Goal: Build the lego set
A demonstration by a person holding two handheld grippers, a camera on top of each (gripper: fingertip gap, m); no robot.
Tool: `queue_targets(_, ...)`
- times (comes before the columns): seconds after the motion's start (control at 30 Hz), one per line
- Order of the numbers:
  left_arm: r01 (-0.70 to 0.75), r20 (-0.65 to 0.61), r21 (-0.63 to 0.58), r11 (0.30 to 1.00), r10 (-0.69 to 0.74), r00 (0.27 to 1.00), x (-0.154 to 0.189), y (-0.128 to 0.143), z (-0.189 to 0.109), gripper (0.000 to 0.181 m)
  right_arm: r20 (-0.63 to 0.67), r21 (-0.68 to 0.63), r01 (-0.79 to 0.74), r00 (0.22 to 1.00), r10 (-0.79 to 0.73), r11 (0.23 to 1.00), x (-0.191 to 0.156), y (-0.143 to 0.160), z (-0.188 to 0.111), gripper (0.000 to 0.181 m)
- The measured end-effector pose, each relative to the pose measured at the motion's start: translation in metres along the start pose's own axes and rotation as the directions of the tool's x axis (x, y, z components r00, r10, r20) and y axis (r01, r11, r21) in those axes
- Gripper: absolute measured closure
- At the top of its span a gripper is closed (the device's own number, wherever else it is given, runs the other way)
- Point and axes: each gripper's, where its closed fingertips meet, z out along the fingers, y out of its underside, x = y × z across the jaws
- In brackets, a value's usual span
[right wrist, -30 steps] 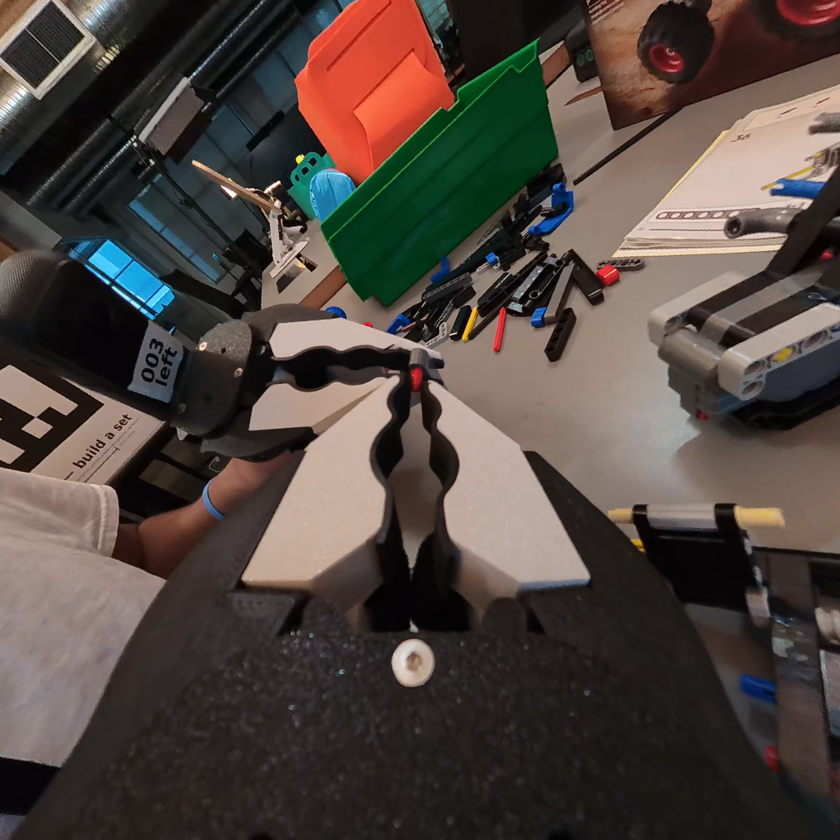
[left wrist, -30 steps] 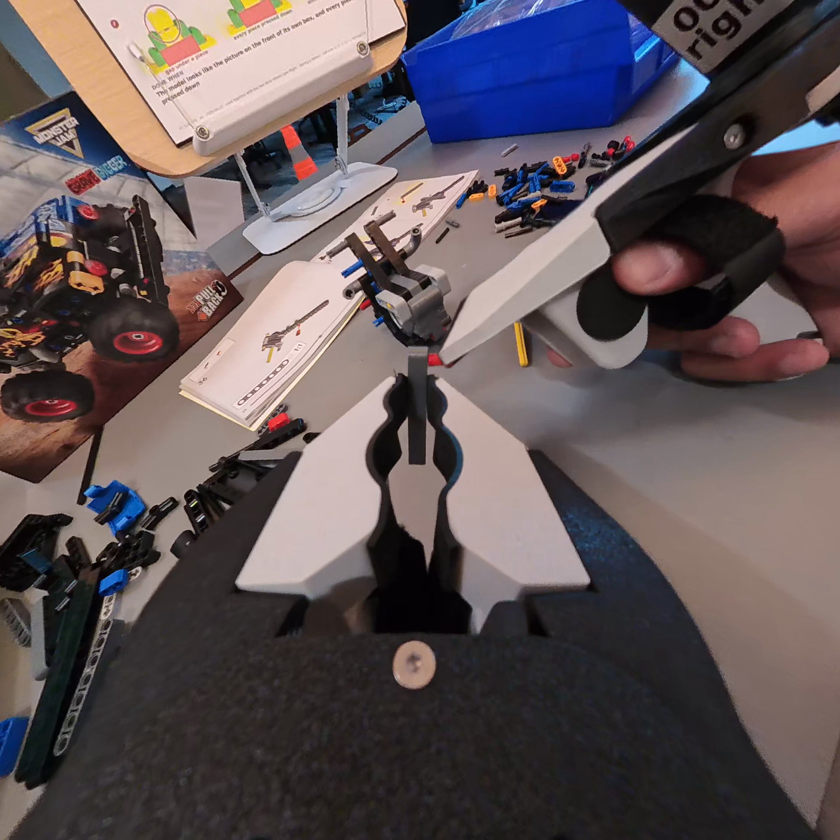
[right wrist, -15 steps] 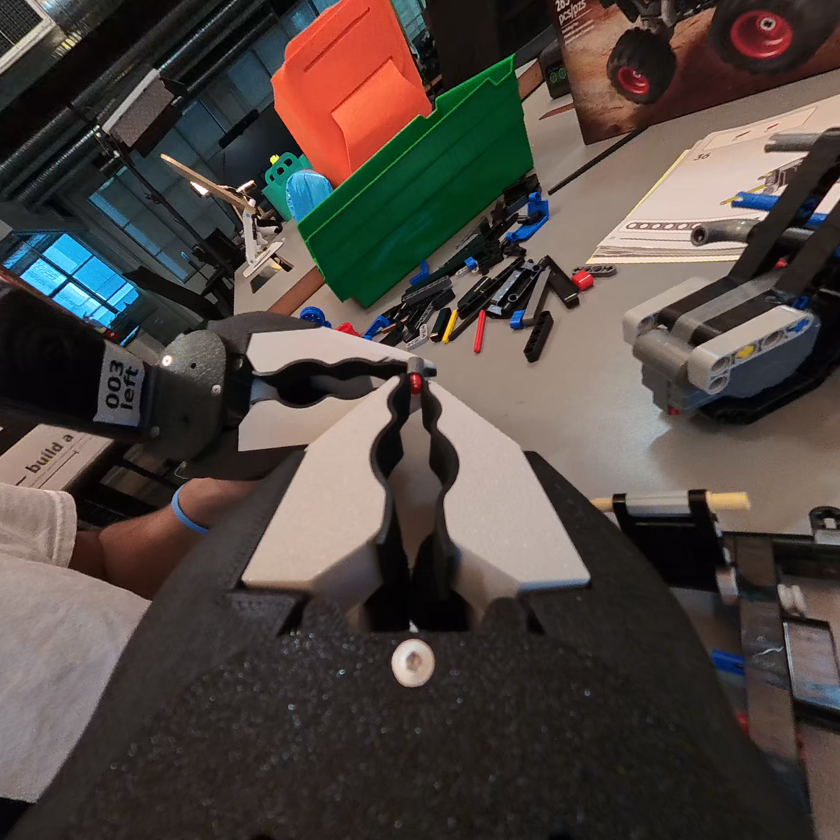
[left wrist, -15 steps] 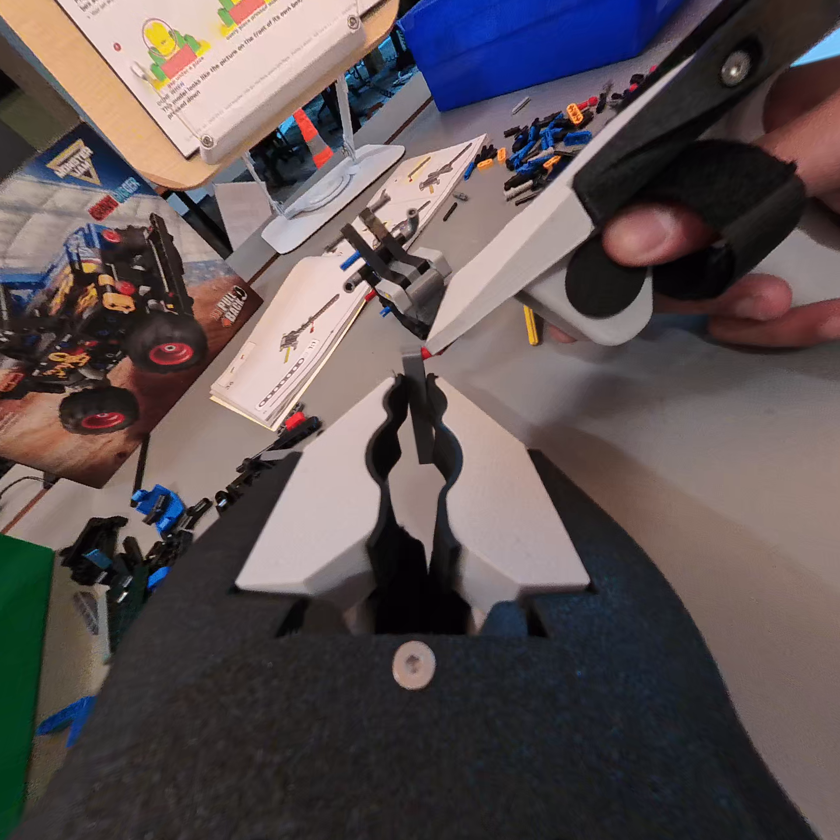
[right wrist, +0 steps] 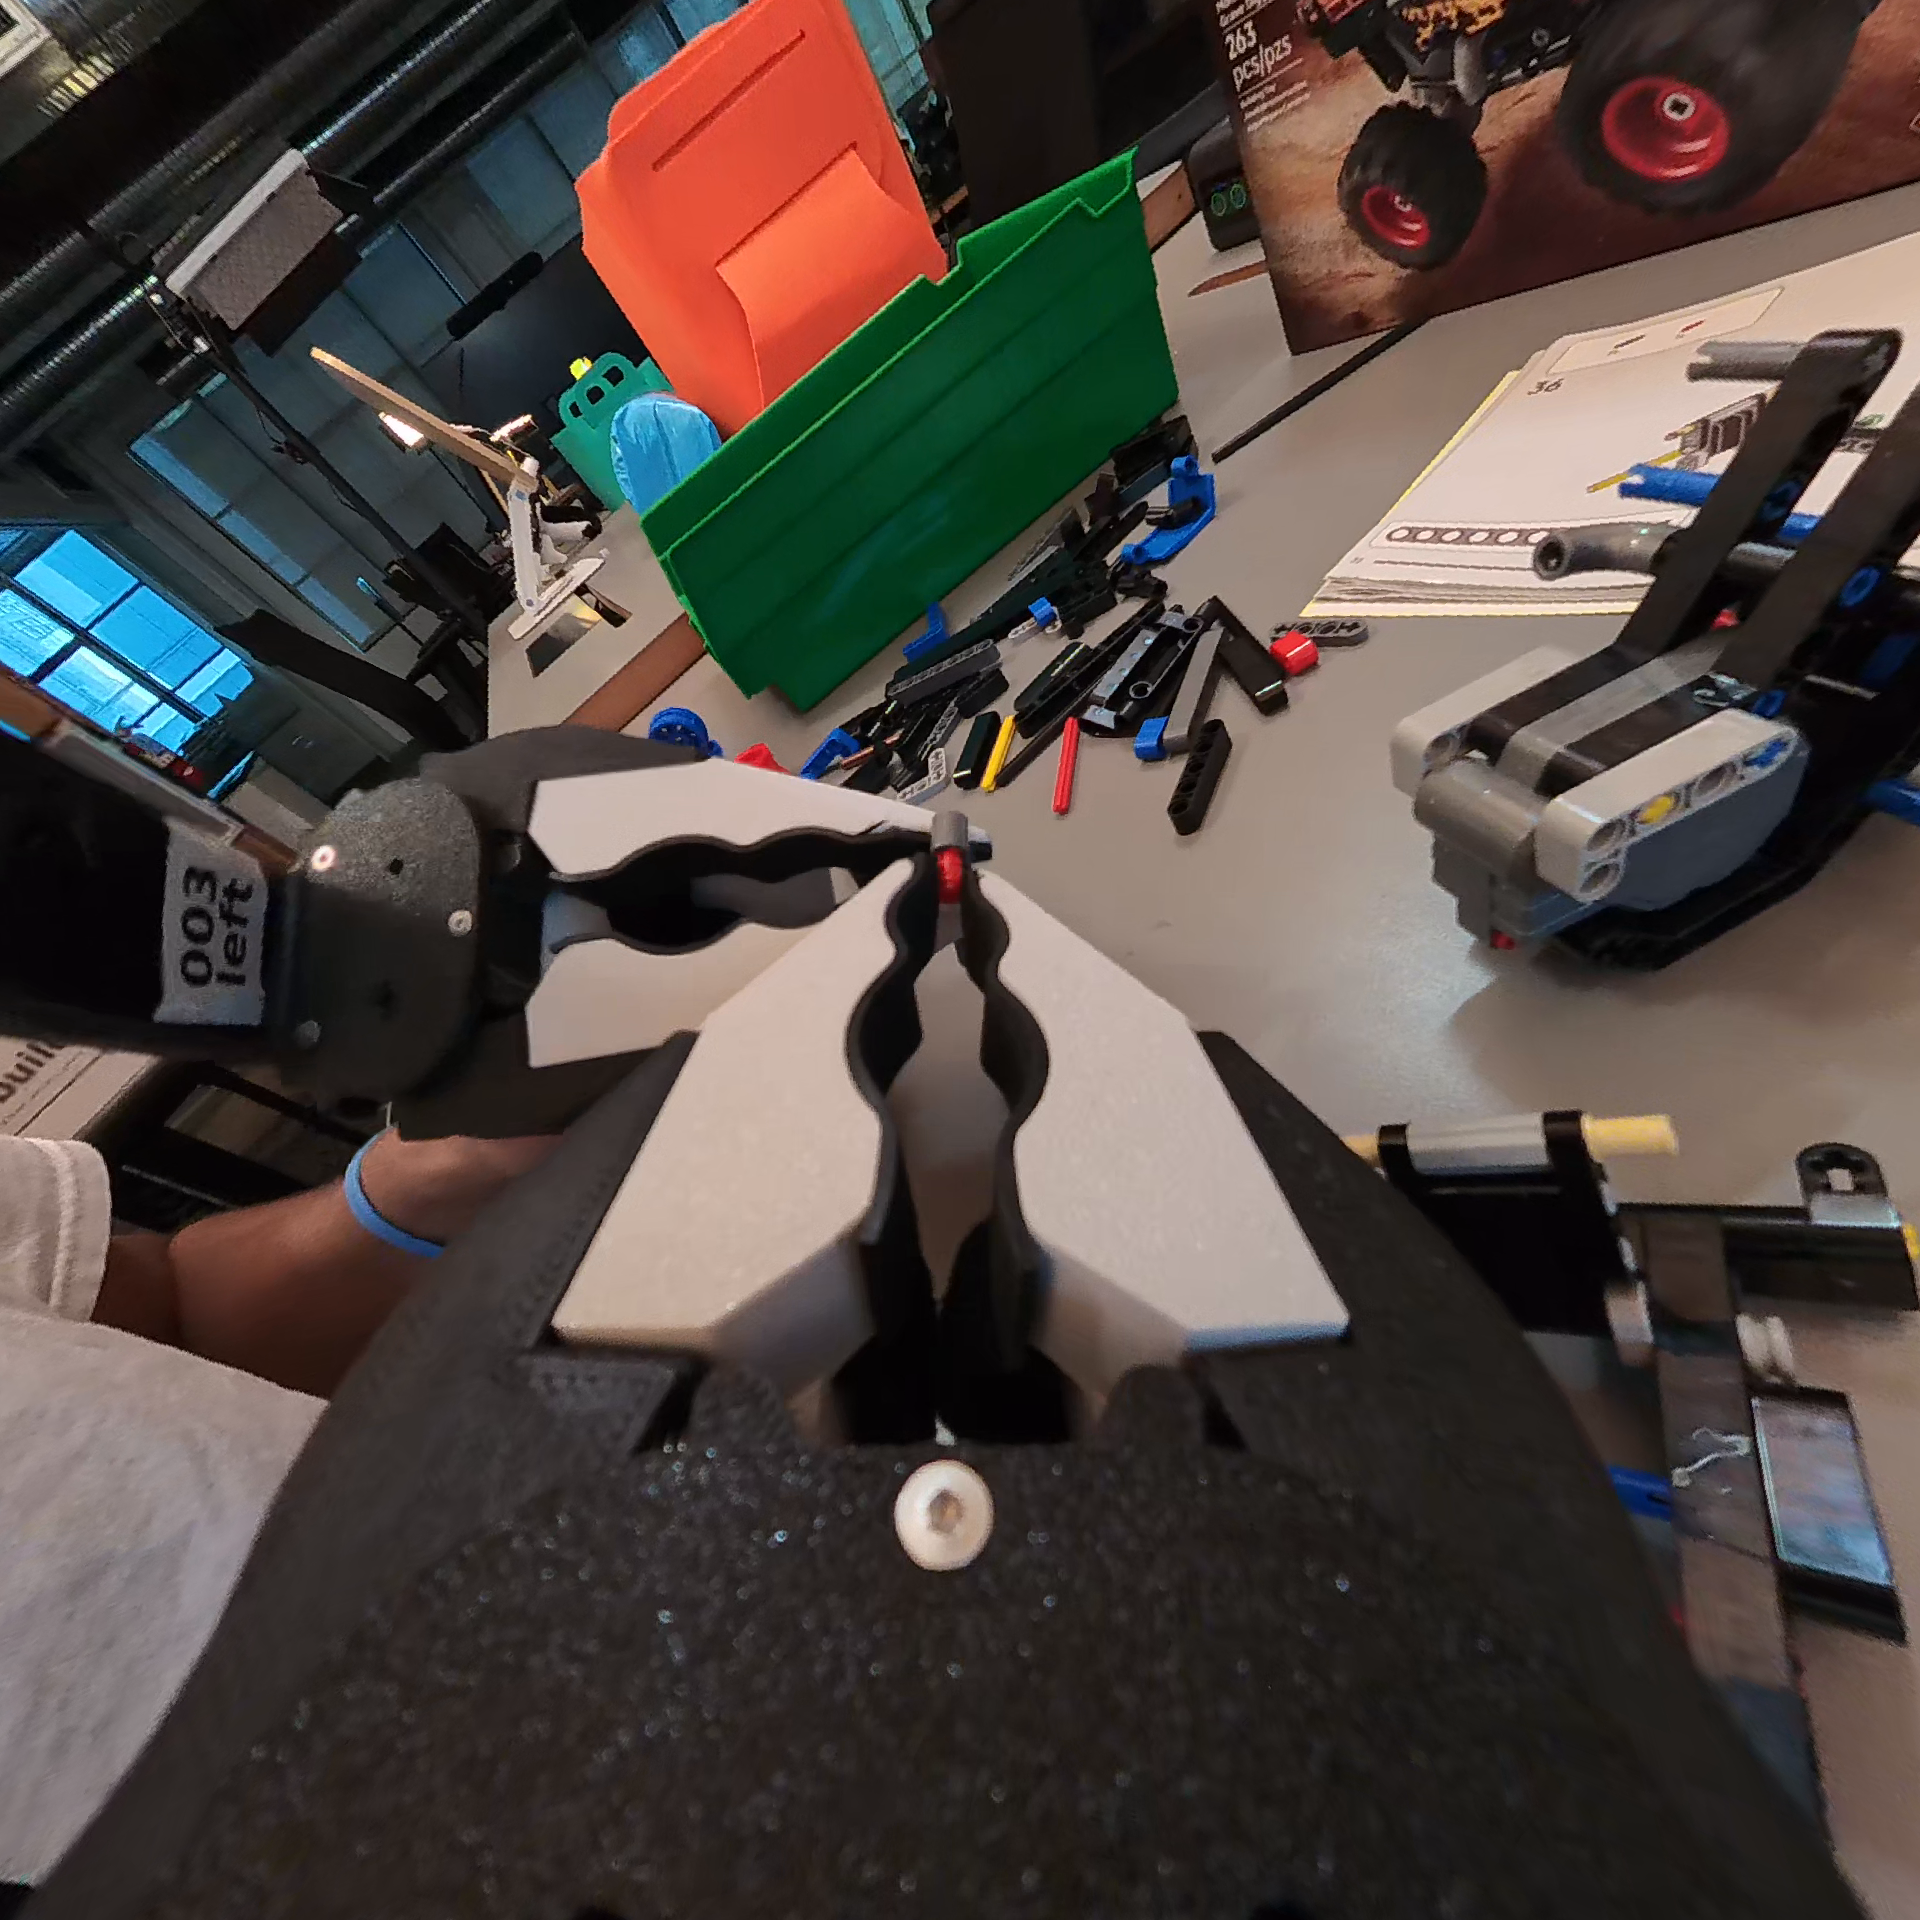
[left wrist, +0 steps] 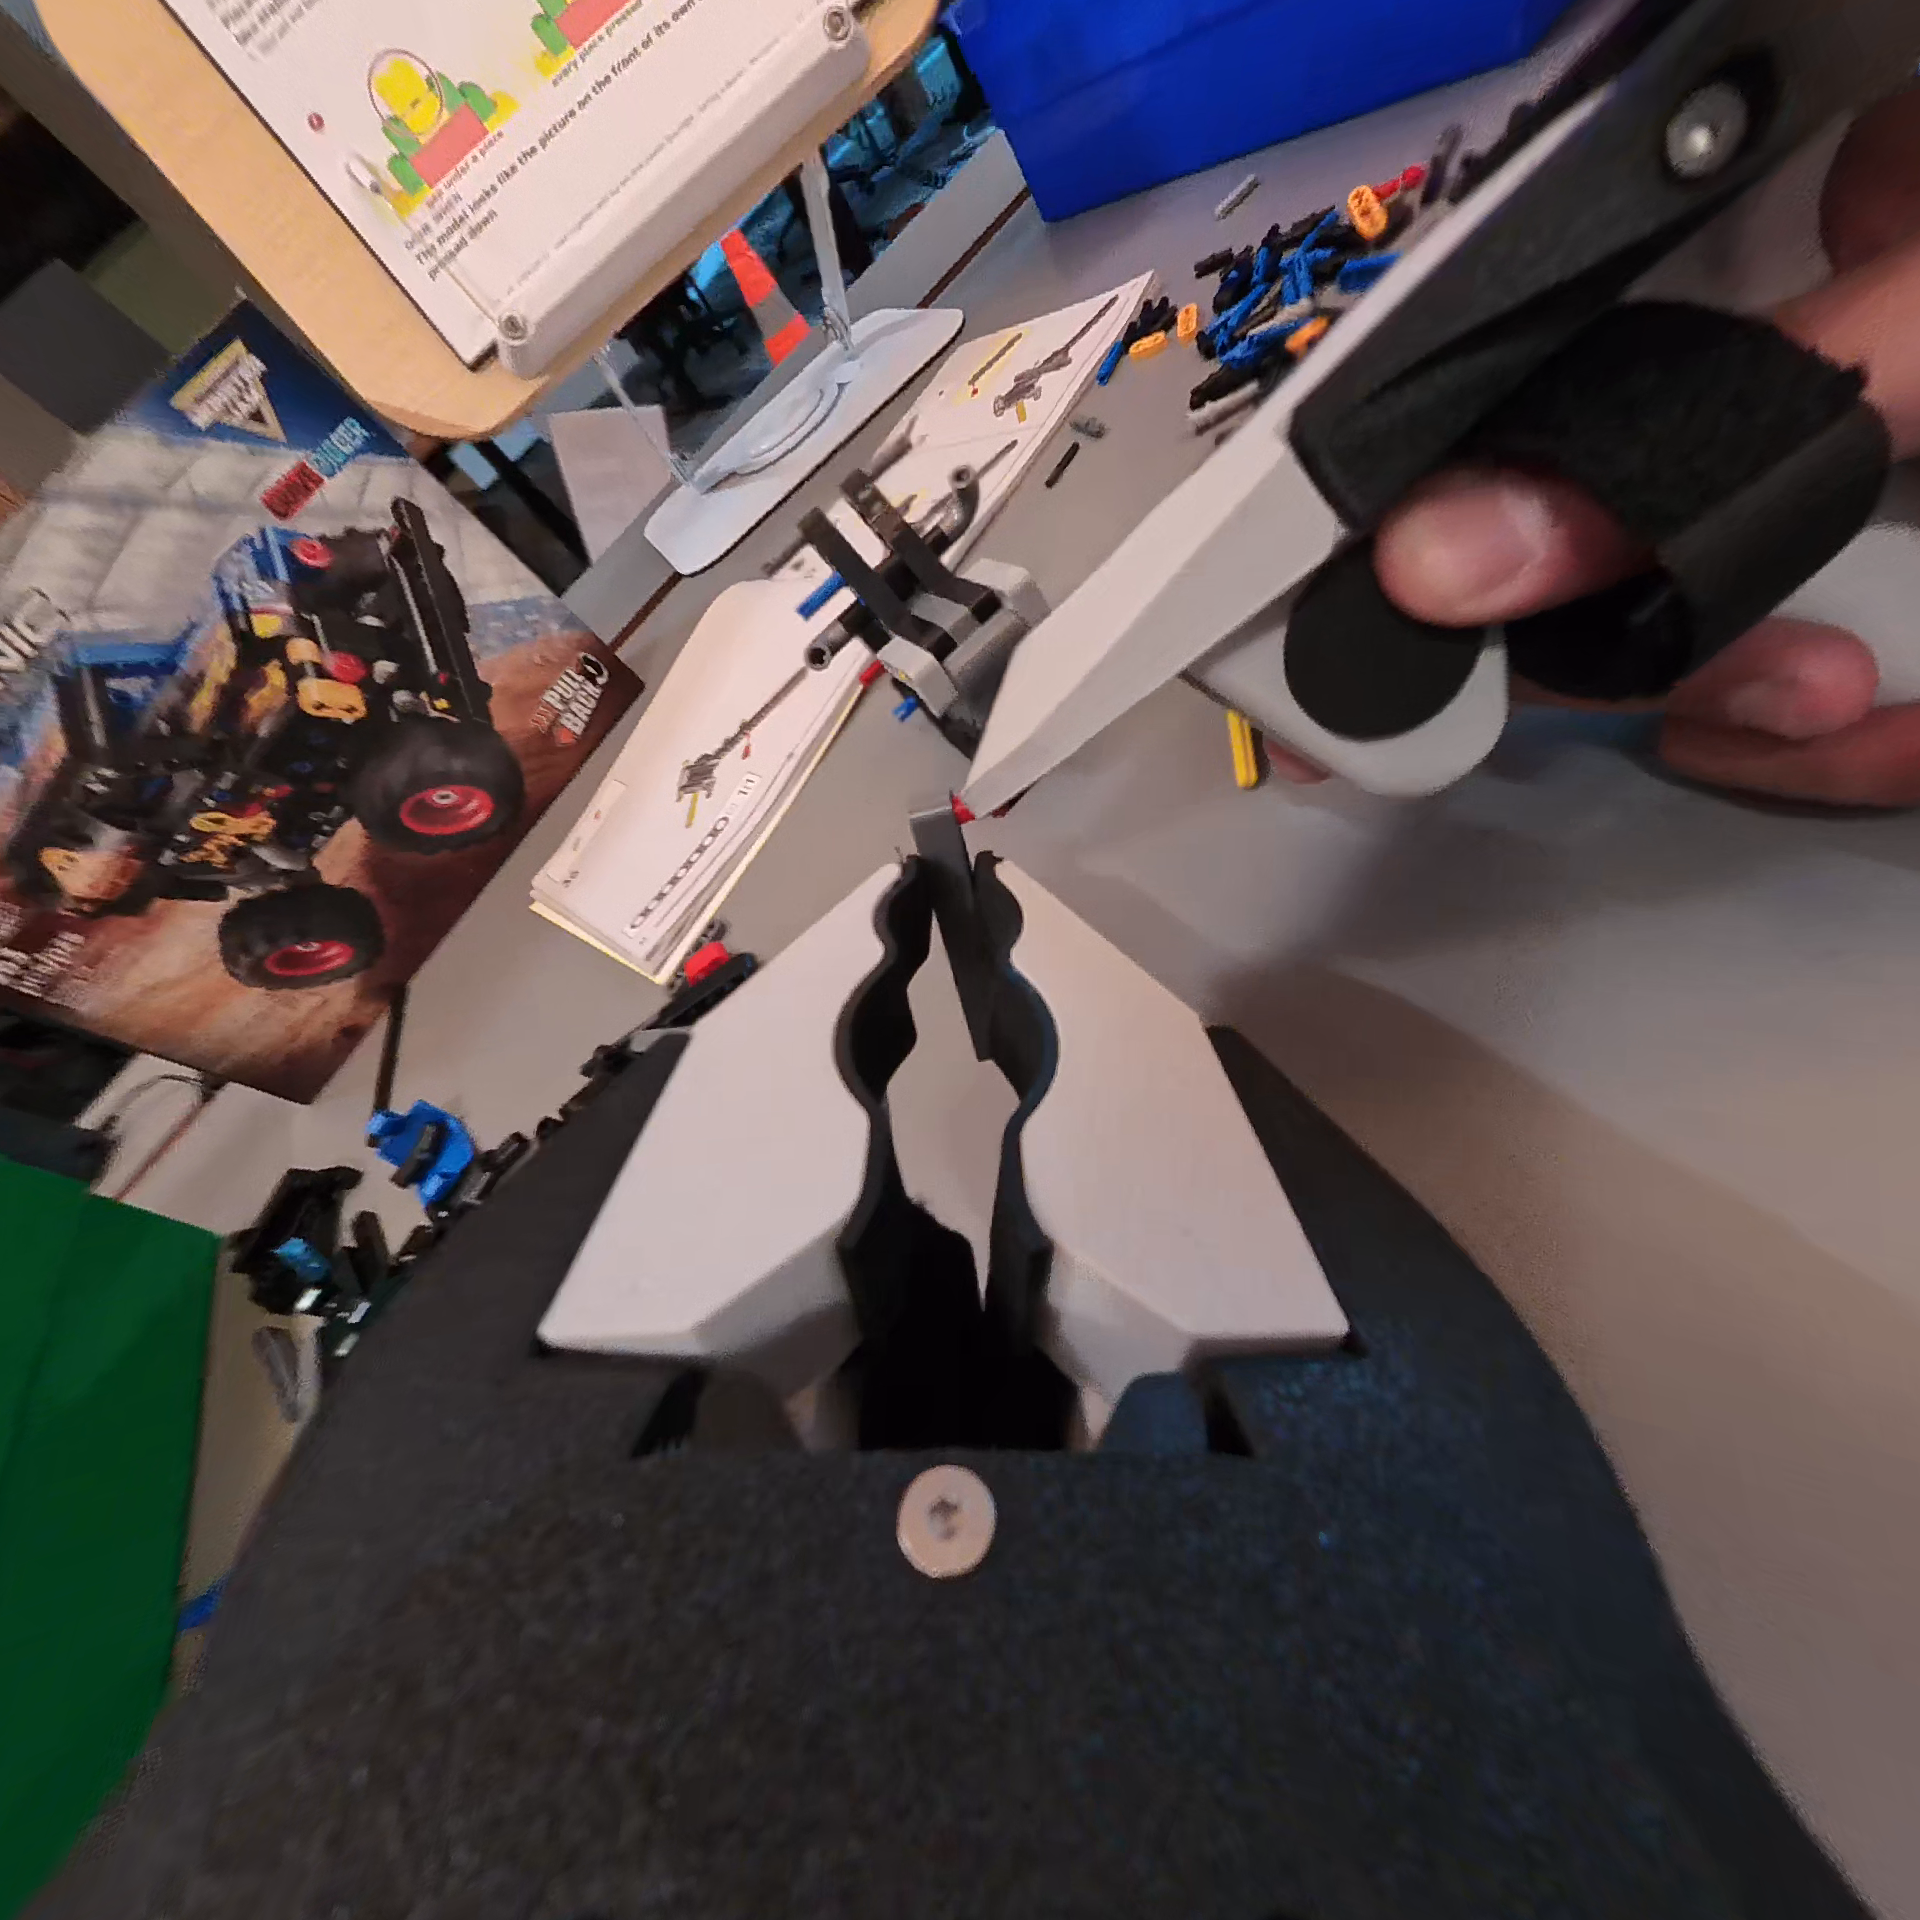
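Observation:
My left gripper (left wrist: 948, 868) is shut on a thin dark grey beam (left wrist: 956, 925) that stands up between its fingertips. My right gripper (right wrist: 945, 883) is shut on a small red pin (right wrist: 947, 871) and holds it against the top end of that beam (right wrist: 950, 831). The two grippers meet tip to tip above the table. In the left wrist view the right gripper (left wrist: 982, 795) comes in from the upper right with the red pin (left wrist: 961, 812) at its tip. The part-built grey and black model (right wrist: 1621, 790) stands on the table to the right, and shows in the left wrist view (left wrist: 925, 623).
An open instruction booklet (left wrist: 727, 769) and the set's box (left wrist: 260, 686) lie left. A green bin (right wrist: 914, 468) and orange bin (right wrist: 758, 197) stand behind loose pieces (right wrist: 1091, 686). A blue bin (left wrist: 1195, 94) and small pins (left wrist: 1278, 281) are at back. A black sub-assembly (right wrist: 1662, 1247) lies right. The grippers are tip to tip, or close to it.
Both grippers have stayed shut and joined at the tips. The pair has shifted a little, and both views have swung slightly. The beam now leans more in the left gripper.

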Motion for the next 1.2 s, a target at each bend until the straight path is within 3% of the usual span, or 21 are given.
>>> queue_targets(0.1, -0.084, 0.02, -0.008, 0.996, 0.084, 0.996, 0.002, 0.002, 0.0, 0.175, -0.005, -0.001, -0.001, 1.0, 0.001, 1.0, 0.001, 0.0, -0.001, 0.178)
queue_targets(0.47, 0.071, -0.052, 0.024, 0.997, -0.07, 0.996, 0.002, -0.003, 0.001, 0.175, -0.002, 0.018, 0.015, 1.0, -0.014, 1.0, -0.001, -0.002, -0.003, 0.178)
queue_targets(0.63, 0.003, -0.029, 0.006, 1.0, -0.003, 1.0, 0.006, -0.002, 0.002, 0.174, -0.026, 0.031, 0.015, 1.0, -0.015, 0.999, 0.002, -0.004, -0.004, 0.178)
queue_targets(1.2, 0.236, -0.093, 0.079, 0.969, -0.228, 0.969, -0.003, -0.015, -0.001, 0.175, -0.056, 0.078, 0.136, 0.99, -0.132, 0.988, -0.007, -0.011, -0.004, 0.178)
